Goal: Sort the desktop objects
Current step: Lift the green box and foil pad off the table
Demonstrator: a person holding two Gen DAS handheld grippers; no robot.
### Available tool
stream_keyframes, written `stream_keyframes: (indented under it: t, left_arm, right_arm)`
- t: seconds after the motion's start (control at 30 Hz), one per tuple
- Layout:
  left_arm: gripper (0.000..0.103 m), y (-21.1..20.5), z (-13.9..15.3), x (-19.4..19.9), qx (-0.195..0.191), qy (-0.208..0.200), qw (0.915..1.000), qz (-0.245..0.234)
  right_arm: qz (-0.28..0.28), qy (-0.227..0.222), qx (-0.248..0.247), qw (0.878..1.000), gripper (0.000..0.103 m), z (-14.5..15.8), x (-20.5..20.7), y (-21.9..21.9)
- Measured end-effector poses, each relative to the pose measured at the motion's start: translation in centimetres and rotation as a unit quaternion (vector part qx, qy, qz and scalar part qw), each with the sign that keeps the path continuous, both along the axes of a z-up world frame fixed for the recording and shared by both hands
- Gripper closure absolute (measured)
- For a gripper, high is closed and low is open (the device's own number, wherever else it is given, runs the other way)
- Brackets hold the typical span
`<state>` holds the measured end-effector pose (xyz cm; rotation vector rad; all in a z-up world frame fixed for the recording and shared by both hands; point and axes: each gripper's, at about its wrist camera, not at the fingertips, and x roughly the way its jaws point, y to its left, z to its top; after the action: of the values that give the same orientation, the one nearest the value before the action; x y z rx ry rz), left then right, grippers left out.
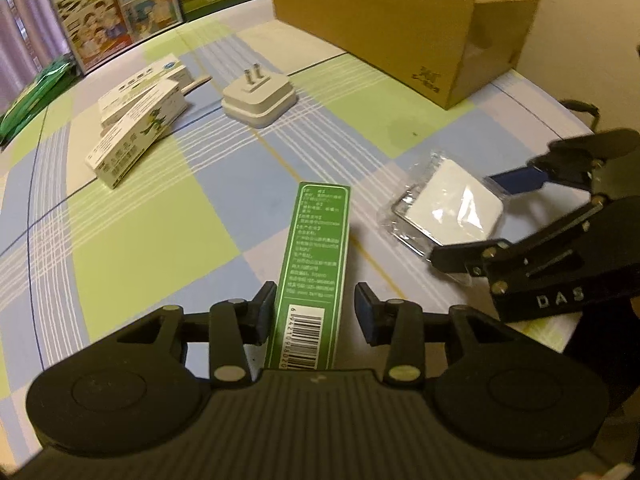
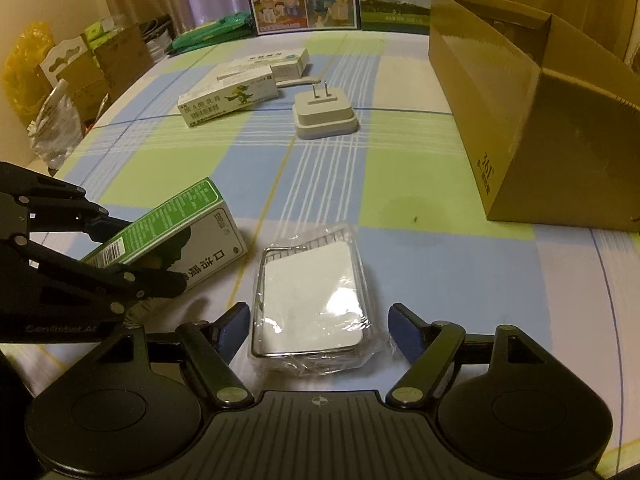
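Green carton (image 1: 316, 264): between left gripper (image 1: 316, 312) pads, gaps visible, ungripped. Wrapped white pack (image 2: 316, 300): between wide-open right gripper (image 2: 318, 330) fingers. Checked tablecloth (image 2: 400, 168).

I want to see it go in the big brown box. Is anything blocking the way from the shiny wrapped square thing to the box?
Nothing visible does. The wrapped square packet sits between the open fingers of the right gripper, and only bare checked tablecloth lies between it and the cardboard box. The white plug adapter stands off to the left of that path.

Two low, close wrist views (shared tablecloth (image 1: 140, 240))
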<state>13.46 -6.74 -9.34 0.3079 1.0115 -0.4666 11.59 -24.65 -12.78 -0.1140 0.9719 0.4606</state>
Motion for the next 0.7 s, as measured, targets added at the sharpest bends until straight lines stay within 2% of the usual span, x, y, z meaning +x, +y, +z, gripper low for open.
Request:
stream_keyframes:
  t: [0.07,0.23,0.7]
  left_arm:
    - [0.067,0.1,-0.1,0.2,-0.003,0.003,0.9998,0.018]
    - [0.077,0.4,-0.1,0.4,-0.015,0.010,0.9984,0.053]
    - [0.077,-0.4,-0.8,0.8,-0.010,0.011,0.9978,0.065]
  right_arm:
    - [0.002,-0.002,-0.004,1.000,0.030,-0.1,0.0,0.2]
    - [0.009,-0.008,-0.017,1.000,0.029,-0.5,-0.2,0.5]
    - [0.003,-0.007,-0.011,1.000,0.030,-1.1,0.0,0.7]
